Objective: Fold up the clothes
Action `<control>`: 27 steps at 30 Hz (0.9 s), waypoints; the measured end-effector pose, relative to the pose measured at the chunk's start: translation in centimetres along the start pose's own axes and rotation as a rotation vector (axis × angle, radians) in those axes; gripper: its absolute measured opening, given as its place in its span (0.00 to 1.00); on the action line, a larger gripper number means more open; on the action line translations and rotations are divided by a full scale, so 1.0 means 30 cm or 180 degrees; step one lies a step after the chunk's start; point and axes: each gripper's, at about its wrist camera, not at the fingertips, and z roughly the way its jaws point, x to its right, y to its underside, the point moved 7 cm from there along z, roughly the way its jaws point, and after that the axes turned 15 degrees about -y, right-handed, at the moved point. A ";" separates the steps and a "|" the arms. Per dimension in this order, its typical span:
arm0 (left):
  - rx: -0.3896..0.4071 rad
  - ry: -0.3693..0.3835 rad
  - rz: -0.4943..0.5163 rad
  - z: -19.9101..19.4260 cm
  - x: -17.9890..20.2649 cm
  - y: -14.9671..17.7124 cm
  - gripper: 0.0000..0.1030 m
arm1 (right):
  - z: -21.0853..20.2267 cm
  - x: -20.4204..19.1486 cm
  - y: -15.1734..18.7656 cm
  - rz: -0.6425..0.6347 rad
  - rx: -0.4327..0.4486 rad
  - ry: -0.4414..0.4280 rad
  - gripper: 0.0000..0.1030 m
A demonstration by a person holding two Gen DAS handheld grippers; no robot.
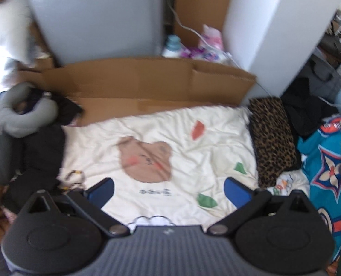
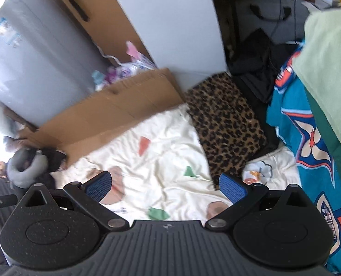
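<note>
Left wrist view first: my left hand-held gripper [image 1: 169,189] is hovering with its blue pads spread wide, pinching nothing. Under it the cream blanket [image 1: 188,147] with the brown bear face [image 1: 145,158] is lying flat on the bed. The folded leopard-print garment [image 1: 272,138] is sitting at the blanket's right edge, and the teal patterned garment [image 1: 322,168] is just right of that. Only this view is showing the full bear face and the black clothes [image 1: 43,147] piled at the left, below the grey neck pillow [image 1: 20,112]. Flattened cardboard [image 1: 147,85] is standing behind the blanket.

Right wrist view: my right hand-held gripper [image 2: 167,185] is also gaping open and empty, tilted over the same blanket [image 2: 168,151]. Here the leopard-print garment [image 2: 225,124] is looking much bigger, lying against the teal patterned garment [image 2: 292,126]. This view alone is catching a pale green cloth [image 2: 329,57] hanging at the far right, plus a black garment [image 2: 255,78] behind the leopard one.
</note>
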 end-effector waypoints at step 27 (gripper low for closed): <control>0.0146 -0.0423 -0.0480 -0.301 -0.484 0.317 1.00 | -0.212 -0.344 0.298 -0.0529 -0.0206 -0.0100 0.99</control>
